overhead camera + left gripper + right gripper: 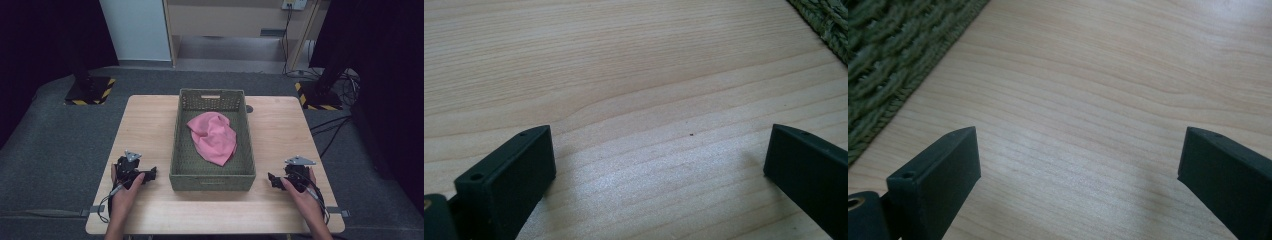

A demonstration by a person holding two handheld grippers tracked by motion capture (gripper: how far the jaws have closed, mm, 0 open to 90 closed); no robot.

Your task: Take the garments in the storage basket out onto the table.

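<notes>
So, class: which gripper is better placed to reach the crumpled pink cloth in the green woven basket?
Right gripper, marginally: the crumpled pink cloth trails toward the green woven basket's right side. Left gripper sits slightly farther. Both are open.

The pale wooden worktop [150,120] stands on grey carpet [50,150]. Behind it — two black stands on yellow-striped bases [90,90], black cables [335,130] trailing at the right, and a wooden cabinet [235,20] against the far wall.
</notes>
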